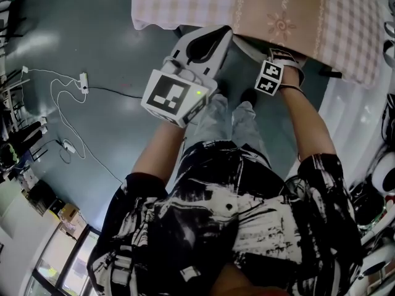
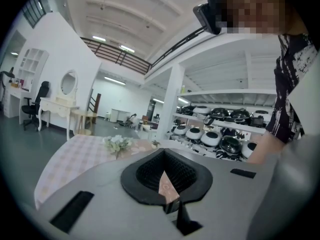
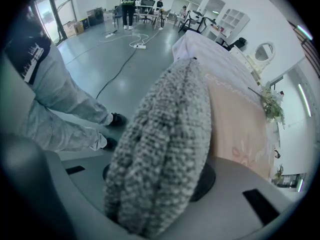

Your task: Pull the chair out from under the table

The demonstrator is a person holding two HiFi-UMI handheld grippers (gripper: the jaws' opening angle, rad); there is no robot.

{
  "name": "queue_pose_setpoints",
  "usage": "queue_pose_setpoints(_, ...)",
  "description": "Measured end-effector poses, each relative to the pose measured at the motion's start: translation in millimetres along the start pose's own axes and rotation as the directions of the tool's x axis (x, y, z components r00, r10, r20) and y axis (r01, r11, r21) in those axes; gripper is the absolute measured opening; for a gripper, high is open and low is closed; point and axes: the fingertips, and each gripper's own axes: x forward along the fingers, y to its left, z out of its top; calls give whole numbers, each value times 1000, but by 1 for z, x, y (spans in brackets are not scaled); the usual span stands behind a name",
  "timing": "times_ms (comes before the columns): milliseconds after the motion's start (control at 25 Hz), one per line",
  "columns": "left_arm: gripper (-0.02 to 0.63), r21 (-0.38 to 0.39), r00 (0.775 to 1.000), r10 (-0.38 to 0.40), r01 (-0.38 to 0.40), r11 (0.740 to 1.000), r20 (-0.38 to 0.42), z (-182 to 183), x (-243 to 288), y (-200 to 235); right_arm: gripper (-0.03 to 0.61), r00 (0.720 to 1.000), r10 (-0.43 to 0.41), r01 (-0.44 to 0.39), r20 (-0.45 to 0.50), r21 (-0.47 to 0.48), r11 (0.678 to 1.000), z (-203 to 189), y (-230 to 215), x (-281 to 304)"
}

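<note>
Cloth-draped desk [image 1: 185, 5]: right gripper [image 1: 282, 65] fingers are clamping the knitted chair back [image 3: 160, 134]; left gripper [image 1: 213, 42] fingers are idling closed, empty. Risk: soft cover slipping under pull, or chair dragging the cloth.

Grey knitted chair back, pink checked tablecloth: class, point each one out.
grey knitted chair back [image 3: 160, 144], right gripper view, middle of its fabric.
pink checked tablecloth [image 1: 182, 2], head view, checked left part.
</note>
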Motion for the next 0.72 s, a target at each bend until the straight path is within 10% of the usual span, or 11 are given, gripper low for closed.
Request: queue_pose_setpoints(720, 0, 32, 997, -64, 62, 998, 51, 33, -57, 19, 135, 999, 41, -40, -6, 53, 998, 52, 90, -36)
